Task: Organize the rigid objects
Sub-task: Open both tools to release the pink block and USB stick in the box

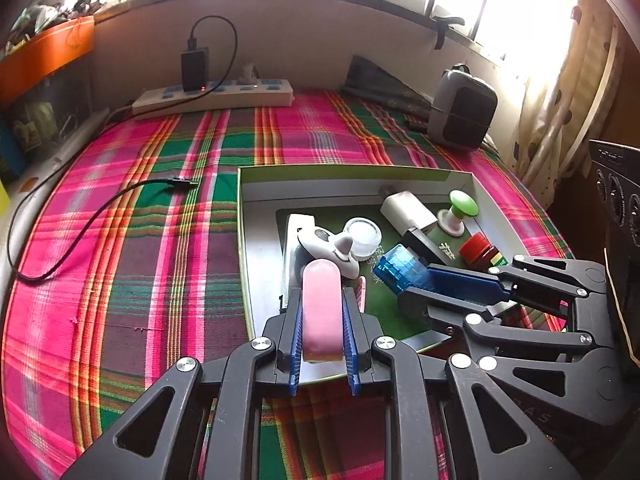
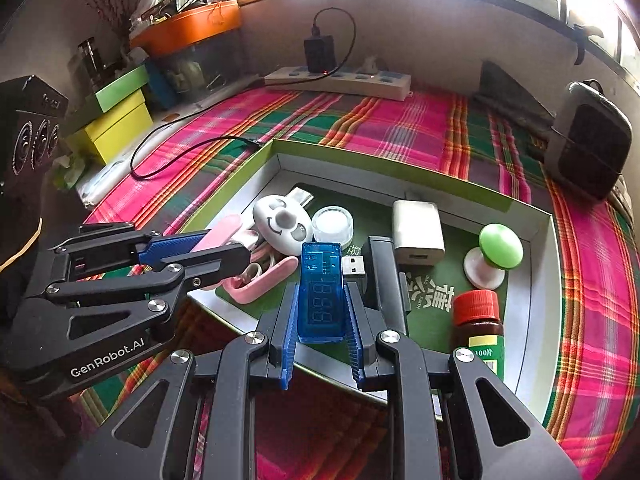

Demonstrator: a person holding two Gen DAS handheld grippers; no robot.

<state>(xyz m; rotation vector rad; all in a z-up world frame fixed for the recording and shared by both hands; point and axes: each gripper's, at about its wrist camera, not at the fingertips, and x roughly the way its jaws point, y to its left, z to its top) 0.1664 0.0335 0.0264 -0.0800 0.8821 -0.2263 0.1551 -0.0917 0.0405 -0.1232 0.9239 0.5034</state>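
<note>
Over the box (image 1: pixel 360 172), the left gripper (image 1: pixel 322 320) pinches a pink clip (image 1: pixel 322 312); at its three o'clock, the right gripper (image 2: pixel 322 320) pinches a blue USB tester (image 2: pixel 321 292).

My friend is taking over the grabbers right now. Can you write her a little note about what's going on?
Left gripper: shut on the pink piece, above the tray's near edge.
Right gripper: shut on the blue USB meter, also above the tray.
Already in the tray: white charger, green knob, red-capped bottle, round jar, white face-shaped gadget.
Left: set both held things down.
</note>
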